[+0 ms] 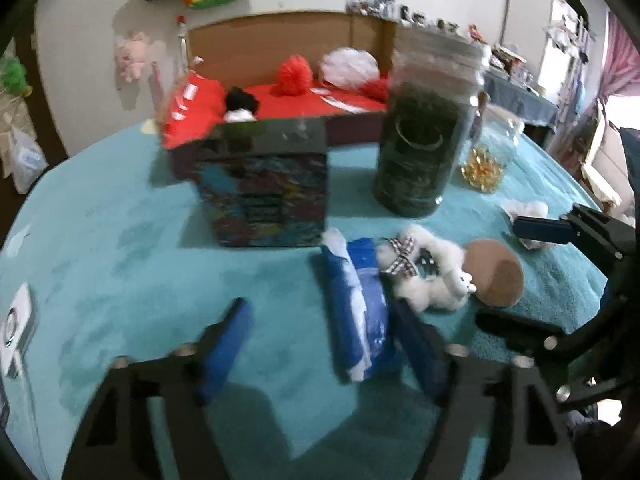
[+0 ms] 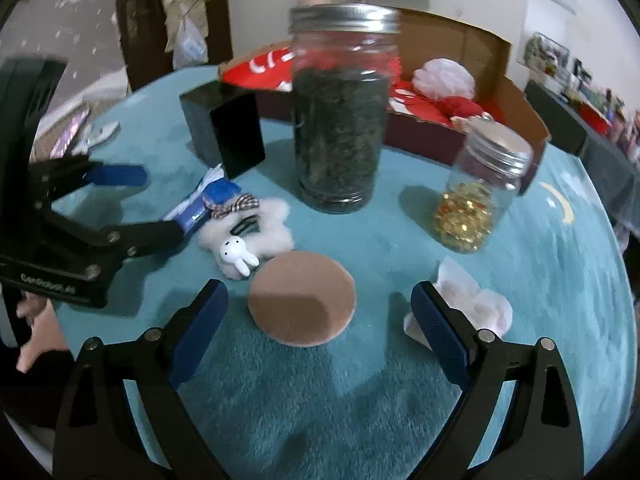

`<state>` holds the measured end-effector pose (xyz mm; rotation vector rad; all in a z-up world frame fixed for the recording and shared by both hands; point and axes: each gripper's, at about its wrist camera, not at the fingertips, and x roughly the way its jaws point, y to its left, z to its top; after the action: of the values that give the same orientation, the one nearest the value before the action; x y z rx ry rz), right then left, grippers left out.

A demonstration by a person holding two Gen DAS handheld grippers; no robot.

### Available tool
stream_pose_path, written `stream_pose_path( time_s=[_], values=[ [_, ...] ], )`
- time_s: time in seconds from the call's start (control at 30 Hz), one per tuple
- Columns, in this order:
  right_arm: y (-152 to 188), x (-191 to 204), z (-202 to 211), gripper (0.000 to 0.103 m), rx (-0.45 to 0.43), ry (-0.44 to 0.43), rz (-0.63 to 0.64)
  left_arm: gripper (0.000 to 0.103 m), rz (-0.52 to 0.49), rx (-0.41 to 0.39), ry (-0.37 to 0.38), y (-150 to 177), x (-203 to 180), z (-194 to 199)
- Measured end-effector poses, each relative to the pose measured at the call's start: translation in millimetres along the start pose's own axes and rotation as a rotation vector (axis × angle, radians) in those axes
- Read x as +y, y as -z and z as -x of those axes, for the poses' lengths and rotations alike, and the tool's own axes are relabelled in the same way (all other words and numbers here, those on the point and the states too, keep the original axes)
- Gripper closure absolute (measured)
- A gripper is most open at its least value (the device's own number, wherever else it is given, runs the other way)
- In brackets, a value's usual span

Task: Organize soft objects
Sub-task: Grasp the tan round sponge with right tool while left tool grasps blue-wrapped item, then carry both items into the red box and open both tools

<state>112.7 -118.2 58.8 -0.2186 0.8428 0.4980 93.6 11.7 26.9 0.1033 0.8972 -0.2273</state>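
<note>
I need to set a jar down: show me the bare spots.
Bare blue cloth lies just below the round tan pad, and left of the dark printed box. It is crowded between the blue packet, white plush and herb jar.

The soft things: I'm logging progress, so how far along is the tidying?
Done: pom-poms already lie in the cardboard box. In hand: the left hand-held gripper straddles the blue pack, not yet clamped. Left: the white plush, brown pad and tissue.
</note>
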Motion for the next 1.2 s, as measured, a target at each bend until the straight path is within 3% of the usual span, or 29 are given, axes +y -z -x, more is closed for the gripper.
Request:
stream_pose_path(
  time_s=[0.03,0.07,0.1,0.13,0.17,0.2,0.27,0.57,1.0,1.2],
  values=[
    [-1,1,-3,0.013,0.010,-0.001,0.010,0.044,-0.007,-0.019,0.000,0,-1,1],
    [-1,2,-7,0.026,0.026,-0.012,0.014,0.051,-0.011,-0.024,0.013,-1,-1,1],
    [-1,2,-9,0.029,0.039,-0.025,0.014,0.066,-0.011,-0.027,0.034,-1,-1,2],
    [-1,1,-8,0.044,0.031,-0.035,0.010,0.077,-0.003,-0.028,0.050,-1,-1,4],
    [-1,0,-7,0.055,0.021,-0.044,0.009,0.077,0.001,-0.026,0.058,-2,-1,6],
    [0,0,-6,0.058,0.017,-0.047,0.010,0.078,0.001,-0.027,0.060,-3,-1,7],
    [0,-1,-4,0.082,0.004,-0.054,0.000,0.079,0.005,-0.032,0.073,-4,0,12],
    [-10,-10,25,0.085,-0.079,-0.061,-0.039,0.079,-0.022,-0.097,0.156,-19,-16,37],
    [-15,-15,25,0.084,-0.076,-0.056,-0.045,0.079,-0.015,-0.085,0.164,-23,-12,31],
    [-12,-23,27,0.084,-0.068,-0.050,-0.065,0.079,0.017,-0.075,0.167,-14,10,37]
  ],
)
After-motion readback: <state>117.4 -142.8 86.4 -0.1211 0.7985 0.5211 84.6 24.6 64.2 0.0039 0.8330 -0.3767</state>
